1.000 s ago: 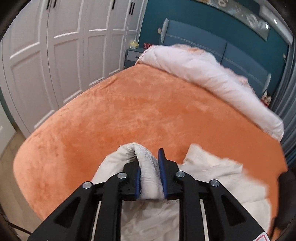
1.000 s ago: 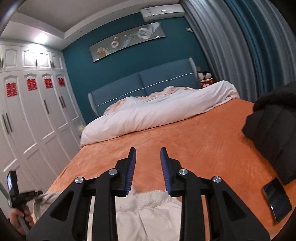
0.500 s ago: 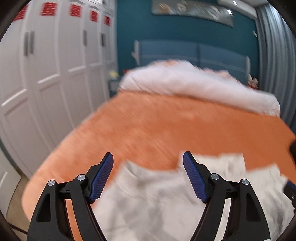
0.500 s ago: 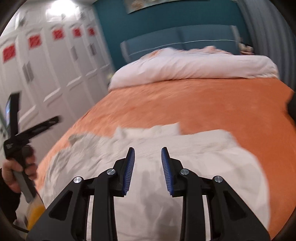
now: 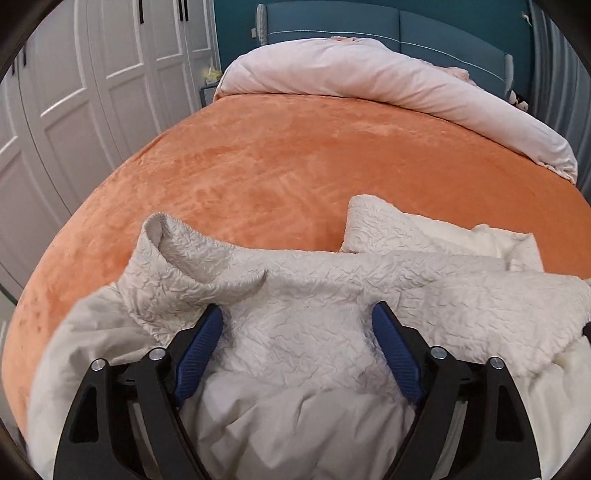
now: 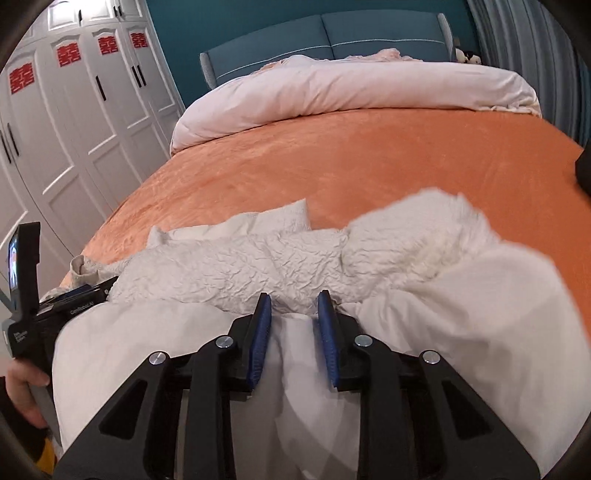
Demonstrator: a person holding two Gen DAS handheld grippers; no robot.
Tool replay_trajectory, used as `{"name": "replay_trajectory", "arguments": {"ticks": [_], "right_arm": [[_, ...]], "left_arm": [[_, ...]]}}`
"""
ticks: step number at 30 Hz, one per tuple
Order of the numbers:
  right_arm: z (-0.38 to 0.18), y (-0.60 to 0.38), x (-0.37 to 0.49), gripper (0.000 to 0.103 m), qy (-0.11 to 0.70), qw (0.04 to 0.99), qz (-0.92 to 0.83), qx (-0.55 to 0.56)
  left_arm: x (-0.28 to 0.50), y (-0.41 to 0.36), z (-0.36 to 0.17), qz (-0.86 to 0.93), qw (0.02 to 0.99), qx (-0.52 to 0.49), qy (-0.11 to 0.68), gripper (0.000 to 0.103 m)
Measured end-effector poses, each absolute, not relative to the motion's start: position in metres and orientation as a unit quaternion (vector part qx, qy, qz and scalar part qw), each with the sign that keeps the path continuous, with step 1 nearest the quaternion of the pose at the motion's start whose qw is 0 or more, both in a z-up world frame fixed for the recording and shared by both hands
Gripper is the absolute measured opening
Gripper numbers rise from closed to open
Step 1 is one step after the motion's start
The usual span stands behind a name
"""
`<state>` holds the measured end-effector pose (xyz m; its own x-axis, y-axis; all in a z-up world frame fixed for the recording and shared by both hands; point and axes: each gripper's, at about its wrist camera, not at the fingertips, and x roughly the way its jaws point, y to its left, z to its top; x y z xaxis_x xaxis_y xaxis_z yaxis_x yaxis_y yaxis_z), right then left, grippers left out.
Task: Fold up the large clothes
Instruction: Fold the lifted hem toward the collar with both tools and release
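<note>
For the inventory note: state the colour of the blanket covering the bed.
Orange: the plush blanket spreads across the bed beneath the cream garment. Left wrist view shows it best.

Both fisheye views look forward and downward from just behind their own tongs, which fill the bottom of each frame, close over a cream garment [image 5: 303, 332] on a bed [image 5: 295, 166]. The left wrist camera faces the headboard [image 5: 388, 26] at top centre, wardrobe [image 5: 92, 74] in the upper left. The right wrist camera faces the same way, wardrobe again on the left. The two share the garment, the orange bedspread, the pale duvet [image 6: 351, 92] and the headboard. The left tongs [image 6: 79, 291] and the hand [image 6: 26, 387] holding them show at the right view's lower left.
</note>
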<state>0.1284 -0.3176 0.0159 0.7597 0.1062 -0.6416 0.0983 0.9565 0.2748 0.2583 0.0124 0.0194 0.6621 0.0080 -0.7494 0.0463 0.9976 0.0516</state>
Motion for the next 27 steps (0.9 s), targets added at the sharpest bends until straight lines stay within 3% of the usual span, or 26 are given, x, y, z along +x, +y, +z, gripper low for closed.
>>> {"name": "replay_trajectory", "arguments": {"ticks": [19, 27], "right_arm": [[-0.01, -0.308, 0.15, 0.025, 0.35, 0.926, -0.013, 0.144], [0.026, -0.303, 0.146, 0.029, 0.373, 0.919, -0.023, 0.127]], "left_arm": [[0.279, 0.01, -0.009, 0.0, 0.91, 0.013, 0.413, 0.089], [0.268, 0.037, 0.029, -0.032, 0.905, -0.016, 0.425, 0.089]]}}
